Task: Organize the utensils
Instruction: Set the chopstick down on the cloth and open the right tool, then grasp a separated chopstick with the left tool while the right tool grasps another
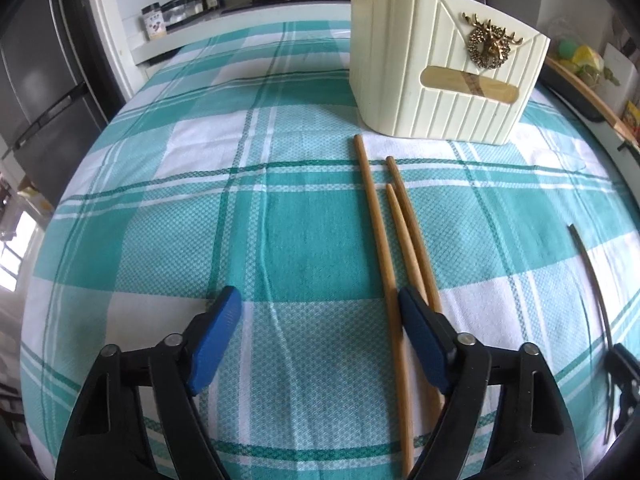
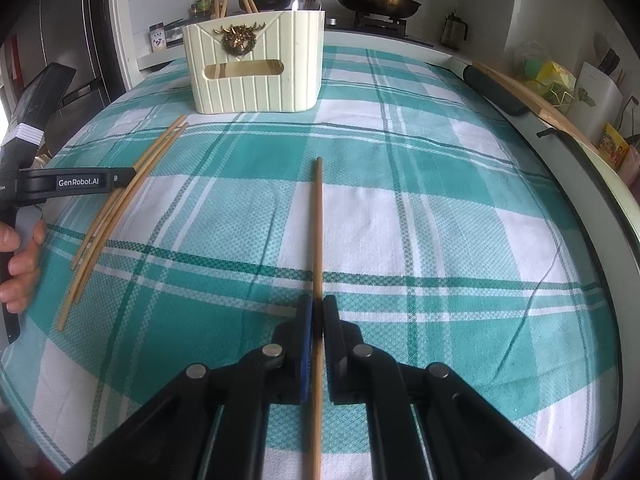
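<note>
Chopsticks are the things to be organized here, and they lie on a bench [image 2: 440, 200] covered with a teal-and-white checked cloth. At the twelve o'clock end of the bench, a cream ribbed utensil holder [image 2: 256, 76] with a gold deer emblem is seen, already holding a few chopsticks and a spoon.

Three loose chopsticks [image 1: 384, 240] lie with their long axes running from six toward twelve o'clock, pointing at the holder. The left gripper [image 1: 320, 308] is held with its jaws apart; nothing is pressed, one chopstick lies between the pads near the three o'clock one, and the other two pass under or beyond that finger, so the left hand [image 2: 20, 264] is judged nearest.

A single chopstick [image 2: 318, 240] is clamped in the right gripper [image 2: 318, 312], its axis also aimed at twelve o'clock.

The lower ends of the three are cut off by the gripper body, and the holder's compartments cannot be made out.
</note>
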